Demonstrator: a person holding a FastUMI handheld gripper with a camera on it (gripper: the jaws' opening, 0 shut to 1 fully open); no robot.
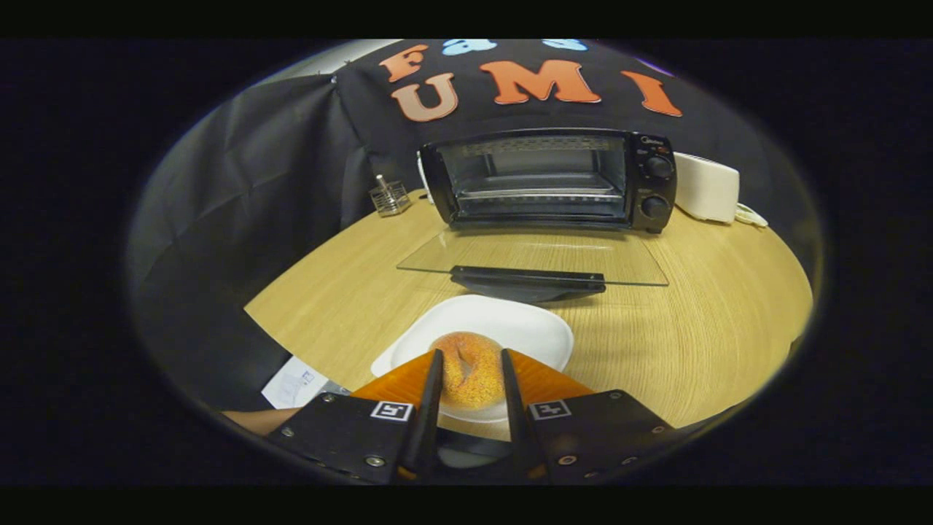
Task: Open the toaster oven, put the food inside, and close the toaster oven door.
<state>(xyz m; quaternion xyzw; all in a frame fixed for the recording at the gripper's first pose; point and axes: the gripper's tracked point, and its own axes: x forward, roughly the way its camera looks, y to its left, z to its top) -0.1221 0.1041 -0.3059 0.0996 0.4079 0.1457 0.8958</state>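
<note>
Between the tongs (470, 379) sits a sugared doughnut (472, 375) on a white plate (539, 332), both fingers flanking its sides; whether they press on it I cannot tell. It looks light, soft and crumbly, so a gentle hold across its middle seems best. Beyond them, the toaster oven (547, 179) stands with its glass door (532, 262) lowered onto the surface (692, 321).

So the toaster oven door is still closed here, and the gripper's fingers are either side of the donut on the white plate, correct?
Not quite. The gripper view shows the toaster oven with its glass door already open, folded down flat over the table. The rest holds: the gripper has its fingers either side of the donut on the white plate.
</note>
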